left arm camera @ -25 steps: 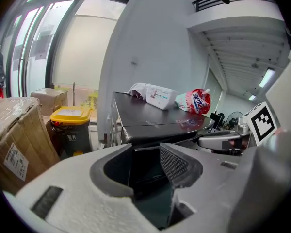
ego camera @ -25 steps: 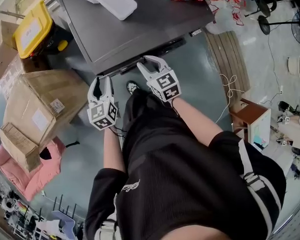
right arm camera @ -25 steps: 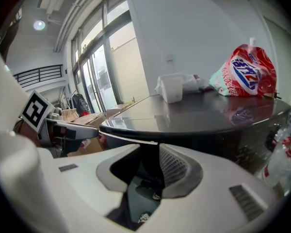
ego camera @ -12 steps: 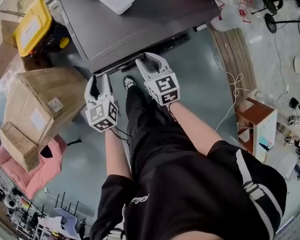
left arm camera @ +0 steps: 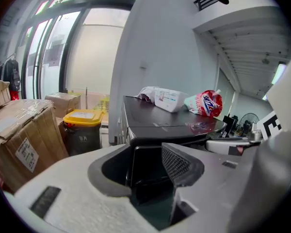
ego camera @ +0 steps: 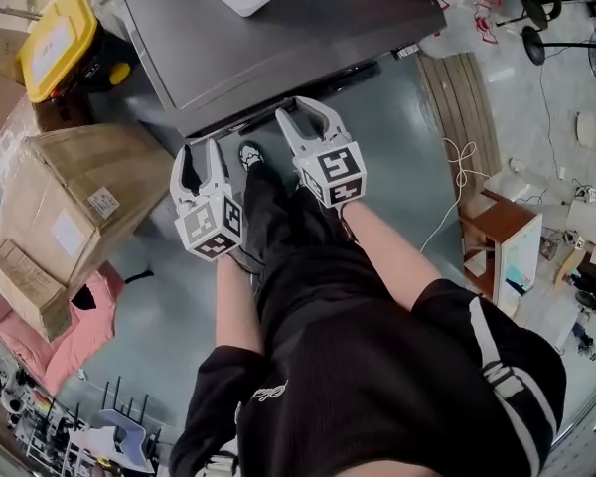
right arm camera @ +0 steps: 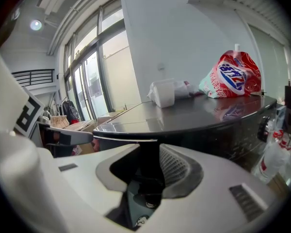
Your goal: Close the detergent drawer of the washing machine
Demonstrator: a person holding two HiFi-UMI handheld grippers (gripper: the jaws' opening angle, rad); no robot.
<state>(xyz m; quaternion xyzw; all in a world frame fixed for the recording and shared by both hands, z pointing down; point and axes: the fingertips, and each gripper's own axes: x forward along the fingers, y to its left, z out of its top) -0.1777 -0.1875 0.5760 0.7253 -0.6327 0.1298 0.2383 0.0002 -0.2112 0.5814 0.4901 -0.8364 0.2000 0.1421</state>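
At the front edge of the washing machine (ego camera: 278, 38), both pairs of tongs stand apart and hold nothing. The left tongs (ego camera: 199, 157) are at its left front corner, and the right tongs (ego camera: 304, 117) are further along the same edge. The detergent drawer (left arm camera: 145, 166) seems to be the dark block just under the machine's top, framed between the left tongs in the left gripper view. To shut it well, I judge, a flat jaw face should meet the drawer front squarely and push straight into the machine, never at an angle, so it does not bind, until it sits flush with the machine's front. How far the drawer stands out I cannot tell: in the head view the machine's top overhangs its front. The right gripper view shows only a dark upright edge between the tongs, too dim to name.
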